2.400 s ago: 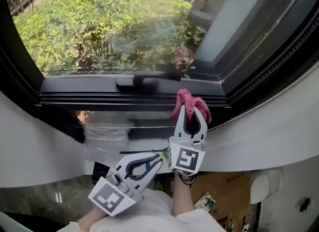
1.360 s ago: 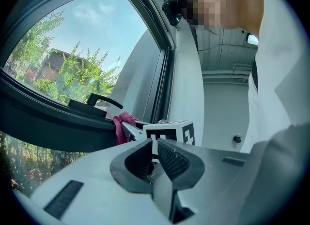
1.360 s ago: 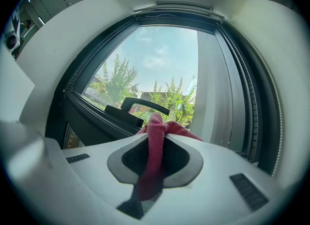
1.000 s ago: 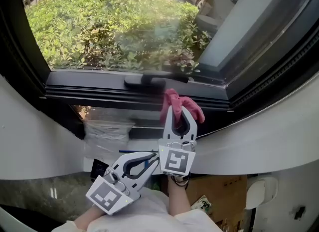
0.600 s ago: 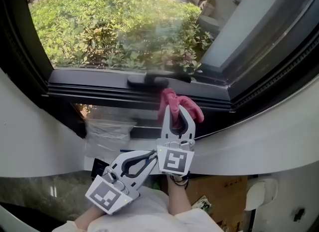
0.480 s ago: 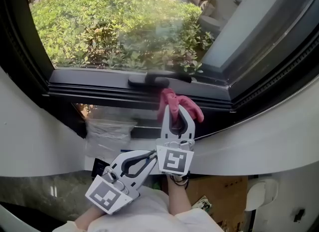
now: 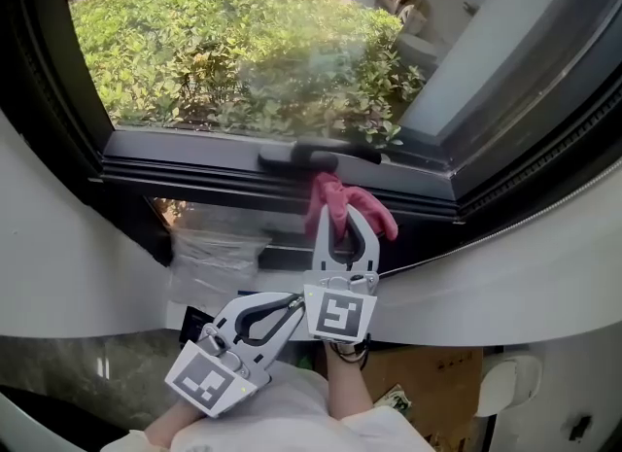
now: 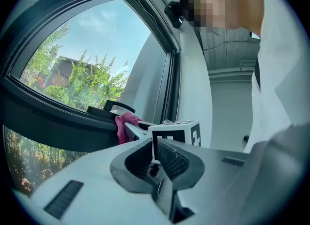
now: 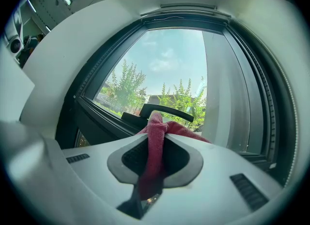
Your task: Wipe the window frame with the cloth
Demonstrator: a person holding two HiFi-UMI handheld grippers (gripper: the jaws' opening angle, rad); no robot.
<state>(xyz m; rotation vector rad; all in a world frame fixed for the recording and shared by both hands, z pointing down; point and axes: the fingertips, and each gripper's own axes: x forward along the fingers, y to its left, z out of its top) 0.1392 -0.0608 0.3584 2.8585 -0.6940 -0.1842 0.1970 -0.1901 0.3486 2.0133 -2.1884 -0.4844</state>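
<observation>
The right gripper (image 7: 344,215) is clamped tight on the pink cloth (image 7: 330,192). The bunched end pokes out past the jaw tips and sits against the dark window frame (image 7: 194,173), right under the window handle (image 7: 301,156). The left gripper (image 7: 297,305) hangs low near the person's body, jaws pinched together on nothing and well out of the action. Looks like the step in hand is wiping that bottom rail. To do it well, let the cloth wad do the touching, not the plastic tips. Lean it into the rail's grooves and slide along the rail's length instead of dabbing. The handle base is probably where it'll snag, so work around it. The grip looks solid in the right gripper view, with the cloth running through the middle of the jaws, so there's likely no need to regrip.
</observation>
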